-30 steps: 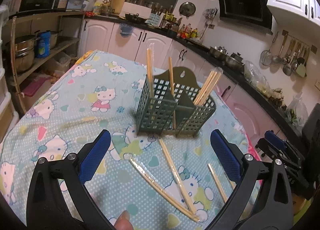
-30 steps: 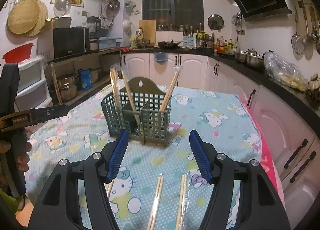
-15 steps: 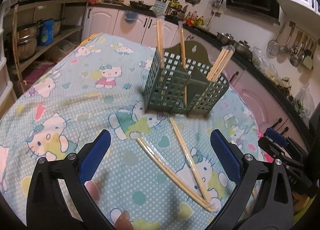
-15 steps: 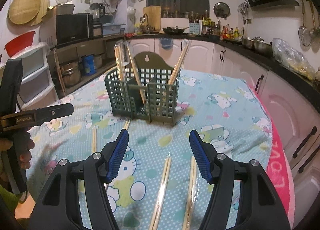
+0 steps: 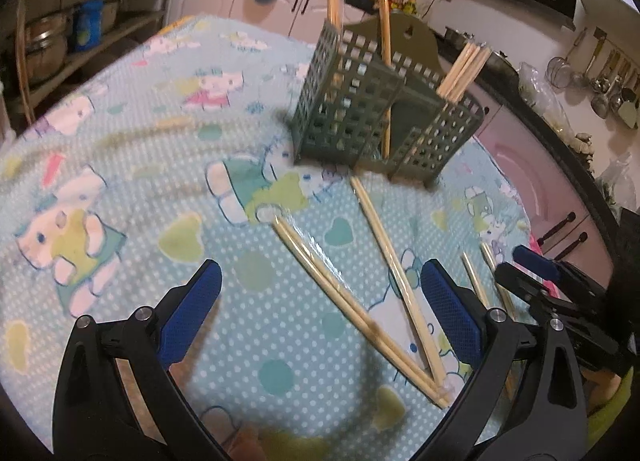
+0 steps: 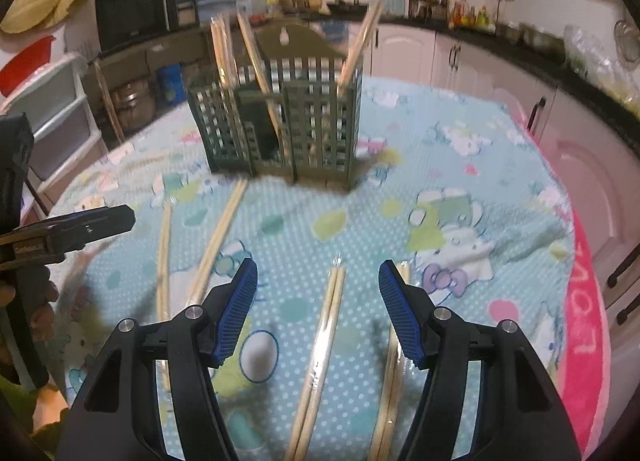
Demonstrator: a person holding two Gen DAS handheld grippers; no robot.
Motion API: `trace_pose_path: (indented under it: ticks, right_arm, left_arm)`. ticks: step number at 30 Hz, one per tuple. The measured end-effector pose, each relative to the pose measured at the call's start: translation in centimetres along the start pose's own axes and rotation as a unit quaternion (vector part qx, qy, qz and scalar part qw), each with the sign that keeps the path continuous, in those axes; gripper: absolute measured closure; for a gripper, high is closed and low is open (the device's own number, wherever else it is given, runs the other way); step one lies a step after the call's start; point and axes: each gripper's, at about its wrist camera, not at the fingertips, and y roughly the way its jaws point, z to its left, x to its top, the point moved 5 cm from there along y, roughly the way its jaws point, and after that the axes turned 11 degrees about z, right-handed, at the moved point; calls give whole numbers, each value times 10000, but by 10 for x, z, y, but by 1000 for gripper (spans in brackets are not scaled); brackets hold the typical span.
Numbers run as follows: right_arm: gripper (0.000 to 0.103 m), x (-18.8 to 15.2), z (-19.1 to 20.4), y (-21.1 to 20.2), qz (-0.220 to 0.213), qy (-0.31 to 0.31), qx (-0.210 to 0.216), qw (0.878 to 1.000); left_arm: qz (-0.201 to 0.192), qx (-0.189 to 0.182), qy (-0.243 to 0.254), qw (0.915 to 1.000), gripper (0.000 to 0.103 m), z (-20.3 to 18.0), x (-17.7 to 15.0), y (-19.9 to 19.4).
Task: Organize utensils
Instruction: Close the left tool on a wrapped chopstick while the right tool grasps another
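Note:
A green lattice utensil basket (image 5: 384,121) stands on the Hello Kitty tablecloth (image 5: 120,165) with several chopstick pairs upright in it; it also shows in the right wrist view (image 6: 280,133). Two wrapped chopstick pairs (image 5: 352,301) lie in a V between the fingers of my left gripper (image 5: 320,309), which is open and empty above them. My right gripper (image 6: 318,309) is open and empty, with a wrapped pair (image 6: 320,357) between its fingers and another pair (image 6: 390,381) under the right finger. Two more pairs (image 6: 216,245) lie to the left.
The right gripper shows at the right edge of the left wrist view (image 5: 560,293); the left gripper shows at the left of the right wrist view (image 6: 60,233). A pink cloth edge (image 6: 584,321) marks the table's right side. Cabinets and counters surround the table.
Both grippers have lowered and tilted down towards the chopsticks lying on the cloth; the basket now sits higher and larger in both views. Both stay open.

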Motion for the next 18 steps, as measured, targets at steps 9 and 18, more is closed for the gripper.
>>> trace_pose_path:
  ticks: [9,18]
  right_arm:
    - [43,6,-1,35,446,-67,-16,9990]
    - [48,12,-4,60,798,22,-73,9968]
  left_arm:
    - [322,-279,-229,9988,39,3,-2,23]
    - [456,-355,-481,9972,50,10,20,39]
